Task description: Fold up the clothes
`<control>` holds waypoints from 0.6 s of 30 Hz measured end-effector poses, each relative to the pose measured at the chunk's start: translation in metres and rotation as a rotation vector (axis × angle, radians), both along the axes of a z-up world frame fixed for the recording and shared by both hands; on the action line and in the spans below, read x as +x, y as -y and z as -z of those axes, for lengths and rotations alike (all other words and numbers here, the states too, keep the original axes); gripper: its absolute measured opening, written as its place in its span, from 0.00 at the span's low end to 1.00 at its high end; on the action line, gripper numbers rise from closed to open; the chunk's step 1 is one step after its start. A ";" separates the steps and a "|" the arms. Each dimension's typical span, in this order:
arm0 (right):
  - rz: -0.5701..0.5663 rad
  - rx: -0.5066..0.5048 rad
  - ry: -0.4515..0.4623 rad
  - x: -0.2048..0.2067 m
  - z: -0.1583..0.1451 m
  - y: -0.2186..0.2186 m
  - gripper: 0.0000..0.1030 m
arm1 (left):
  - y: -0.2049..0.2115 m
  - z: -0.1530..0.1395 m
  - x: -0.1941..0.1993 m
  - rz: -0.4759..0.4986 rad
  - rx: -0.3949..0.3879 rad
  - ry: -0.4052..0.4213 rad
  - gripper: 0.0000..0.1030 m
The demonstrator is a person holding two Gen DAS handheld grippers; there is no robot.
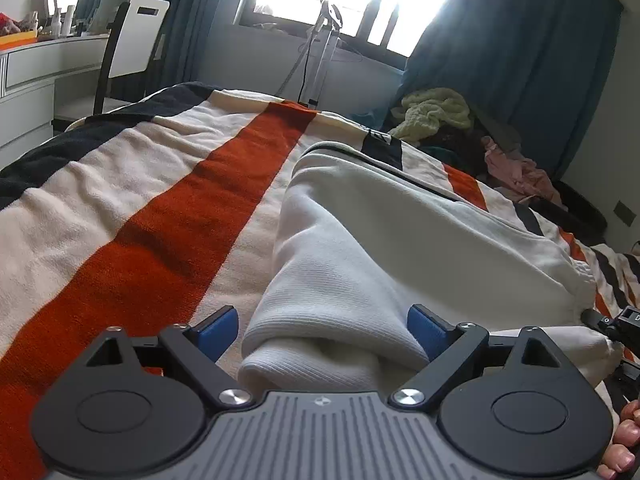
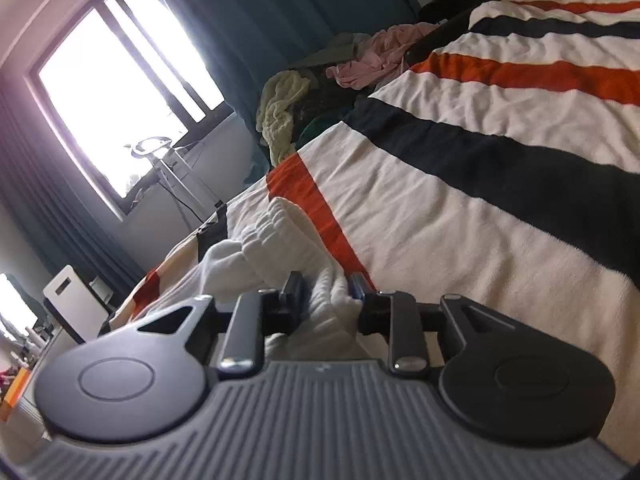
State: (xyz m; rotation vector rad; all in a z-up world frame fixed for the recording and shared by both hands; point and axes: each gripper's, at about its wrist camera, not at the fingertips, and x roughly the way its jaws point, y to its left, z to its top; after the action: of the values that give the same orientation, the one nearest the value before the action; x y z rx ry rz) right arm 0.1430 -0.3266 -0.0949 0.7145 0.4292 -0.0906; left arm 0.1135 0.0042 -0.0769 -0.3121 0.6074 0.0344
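White garment (image 1: pixel 400 240) is lying mid-frame; left gripper (image 1: pixel 324 330) is straddling it agape, right gripper (image 2: pixel 326 294) pinching its ribbed edge, likely mid-fold.

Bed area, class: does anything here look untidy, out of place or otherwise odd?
Yes. A heap of unfolded clothes lies crumpled at the far side of the striped blanket, pale yellow and pink pieces tangled. The white garment being handled looks ordinary.

Two low bed-level wrist views (window-facing)
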 end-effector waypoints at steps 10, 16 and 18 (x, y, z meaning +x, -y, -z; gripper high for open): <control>-0.037 0.163 -0.160 0.003 0.021 0.008 0.84 | -0.008 0.001 0.001 -0.014 -0.057 -0.030 0.93; -0.162 0.182 -0.229 0.012 0.024 -0.005 0.89 | -0.008 0.000 0.002 -0.023 -0.058 -0.037 0.93; -0.193 0.177 -0.188 0.010 0.015 -0.010 0.89 | -0.008 0.000 0.002 -0.028 -0.052 -0.038 0.94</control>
State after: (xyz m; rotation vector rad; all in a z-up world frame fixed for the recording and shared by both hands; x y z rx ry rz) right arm 0.1526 -0.3163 -0.1101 0.8384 0.6909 0.0639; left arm 0.1157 0.0124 -0.0768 -0.3710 0.6425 0.0516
